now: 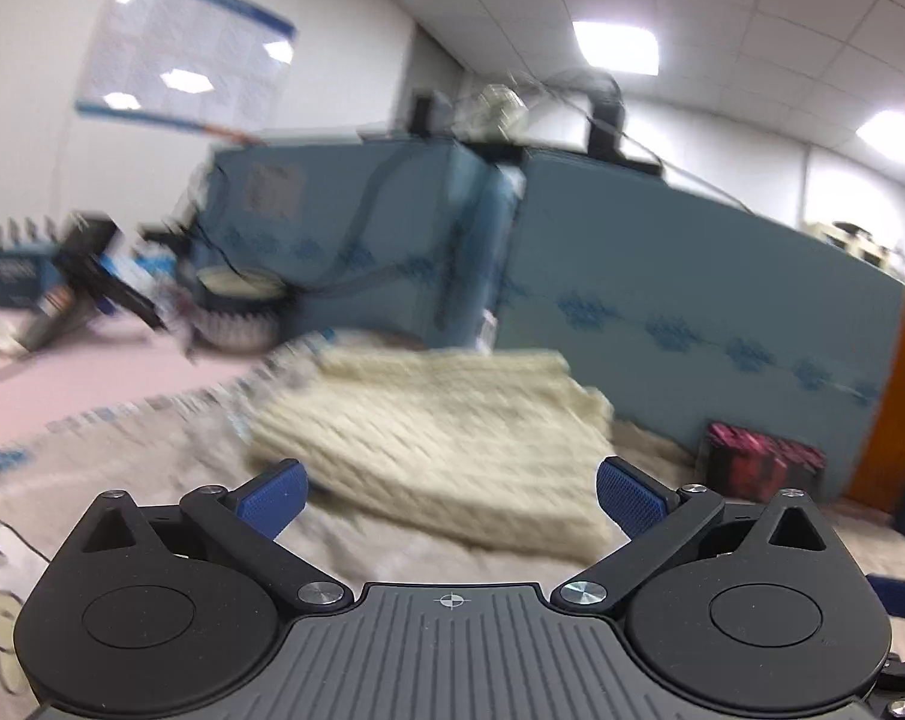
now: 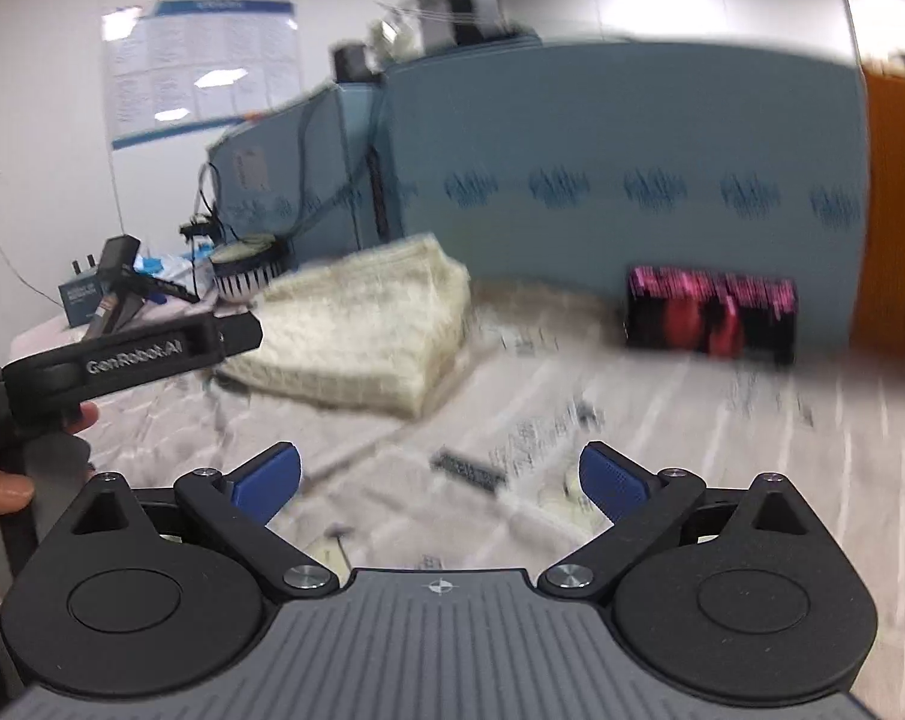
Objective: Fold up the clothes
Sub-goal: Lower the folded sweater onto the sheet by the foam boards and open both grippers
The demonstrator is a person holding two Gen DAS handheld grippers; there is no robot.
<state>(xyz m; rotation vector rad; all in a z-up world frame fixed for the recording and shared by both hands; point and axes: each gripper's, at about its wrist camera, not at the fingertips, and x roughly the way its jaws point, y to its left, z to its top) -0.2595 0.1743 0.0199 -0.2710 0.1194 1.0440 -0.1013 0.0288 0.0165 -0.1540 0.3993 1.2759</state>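
Lying folded, cream sweater (image 1: pixel 434 444), pink-black box (image 2: pixel 713 318) nearby — left gripper (image 1: pixel 449 492), right gripper (image 2: pixel 440 477) both apart.

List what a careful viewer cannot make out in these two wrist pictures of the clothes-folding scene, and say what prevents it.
- Cream knit garment: motion blur in both views hides sleeves, collar and fold count.
- Wall poster: text too small and glared.
- Dark pink-patterned box: smeared print, unreadable.
- Left gripper in the right wrist view: seen side-on, fingertips not visible.
- Printed bedsheet: pattern blurred.
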